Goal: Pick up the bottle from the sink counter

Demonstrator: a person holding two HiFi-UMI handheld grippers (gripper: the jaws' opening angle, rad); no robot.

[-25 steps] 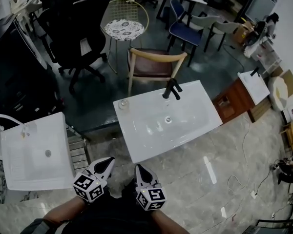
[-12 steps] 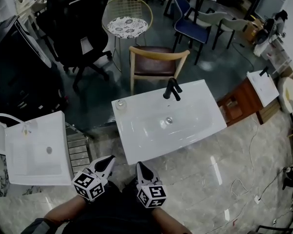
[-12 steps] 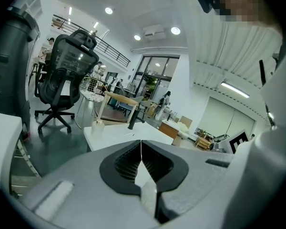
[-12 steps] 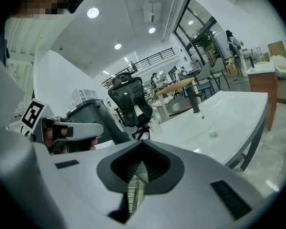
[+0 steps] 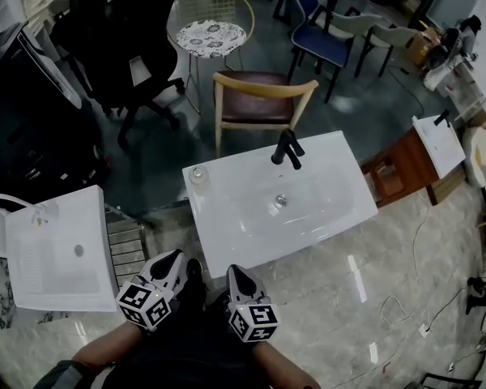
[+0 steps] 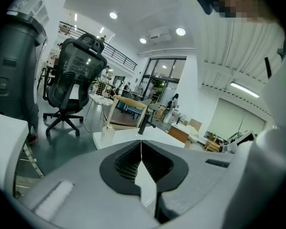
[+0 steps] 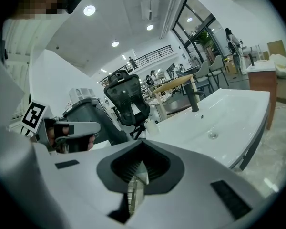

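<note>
**White desk, bottle at its far left corner, both jaws closed on nothing**

Head view: the left hand-held gripper (image 5: 175,259) and the right hand-held gripper (image 5: 235,274) sit side by side at the bottom of the frame, short of the near edge of the desk (image 5: 227,241). Each has its jaws pressed together and carries nothing. The bottle (image 5: 198,174) stands on the desk's far left corner, well apart from both, left of the black faucet (image 5: 287,148). Both forearms enter from the bottom edge, and the marker cubes face up. The tips aim forward at the desk, the left one angled slightly rightward.

Left gripper view: the left hand-held gripper (image 6: 141,142) shows its jaws meeting in a thin seam with no object between them. Beyond the tips the bottle (image 6: 107,131) stands upright with its long axis vertical and its top upward. It is at the desk's corner, left of the faucet (image 6: 144,120) and in front of a wooden chair (image 6: 126,109).

Right gripper view: the right hand-held gripper (image 7: 141,142) also has its jaws together and holds nothing. The bottle (image 7: 153,127) is small and upright past the tips, at the left end of the desk (image 7: 229,113). A hand (image 7: 52,136) grips the other gripper's handle at the left.
</note>
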